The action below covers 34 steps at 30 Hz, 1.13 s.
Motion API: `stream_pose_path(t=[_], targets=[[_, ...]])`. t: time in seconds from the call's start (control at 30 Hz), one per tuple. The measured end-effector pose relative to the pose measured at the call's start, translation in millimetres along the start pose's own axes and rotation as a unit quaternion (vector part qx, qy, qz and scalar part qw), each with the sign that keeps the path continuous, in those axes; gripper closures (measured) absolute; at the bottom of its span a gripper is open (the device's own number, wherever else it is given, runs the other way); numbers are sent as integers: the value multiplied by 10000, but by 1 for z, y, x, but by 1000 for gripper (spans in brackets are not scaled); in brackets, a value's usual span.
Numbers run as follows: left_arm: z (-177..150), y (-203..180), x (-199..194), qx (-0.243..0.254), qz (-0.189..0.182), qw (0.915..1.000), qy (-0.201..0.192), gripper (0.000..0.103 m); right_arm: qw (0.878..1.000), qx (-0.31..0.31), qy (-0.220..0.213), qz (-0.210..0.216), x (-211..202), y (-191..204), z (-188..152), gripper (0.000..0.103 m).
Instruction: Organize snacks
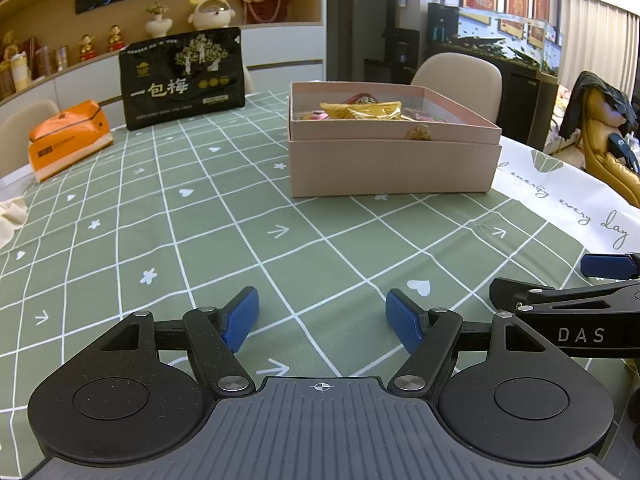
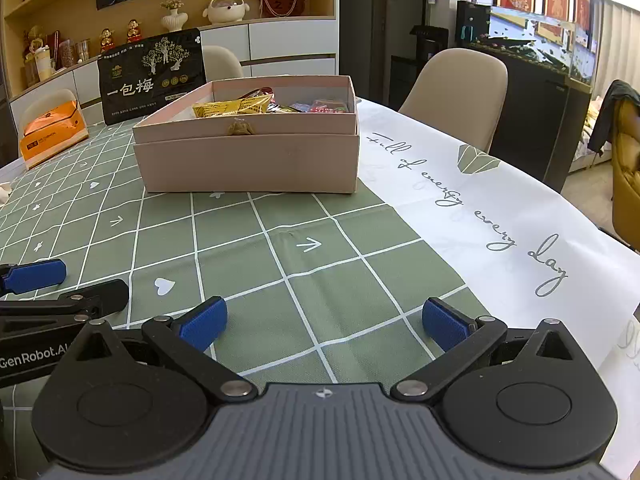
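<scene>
Your left gripper (image 1: 322,322) hovers low over the green checked tablecloth (image 1: 224,240) with its blue pads spread wide and nothing between them. Your right gripper (image 2: 324,326) sits just beside it, likewise spread wide and empty; from the left wrist view its black arm and one blue pad show at the right edge, and from the right wrist view the left one shows at the left edge. Ahead of both stands the pink box (image 2: 248,164), open at the top, resting on the cloth where the green grid meets the white lettered border. The snacks lie inside it: a yellow packet (image 2: 232,108) across the middle, with red and pink wrappers (image 2: 328,106) toward the right side. A small gold tassel (image 2: 241,128) hangs on the box's front wall. Behind the box, well apart from your grippers, a black plum bag (image 1: 182,78) stands upright, and an orange tissue pack (image 1: 68,140) lies near the table's far left edge.
</scene>
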<state>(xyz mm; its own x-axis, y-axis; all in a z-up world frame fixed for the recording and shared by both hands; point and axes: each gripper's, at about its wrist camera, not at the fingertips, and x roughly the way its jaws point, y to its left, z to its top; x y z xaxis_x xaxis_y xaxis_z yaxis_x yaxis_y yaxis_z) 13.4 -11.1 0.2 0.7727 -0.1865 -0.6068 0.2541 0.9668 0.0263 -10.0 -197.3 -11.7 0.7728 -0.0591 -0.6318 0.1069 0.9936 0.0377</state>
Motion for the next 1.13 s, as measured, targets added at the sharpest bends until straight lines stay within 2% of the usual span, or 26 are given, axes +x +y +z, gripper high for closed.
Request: stream_pose_path(t=[1.13], targets=[[0,0,0,4,4,10000,-4,28,10000,-1,-1,3,0,0,0,0]])
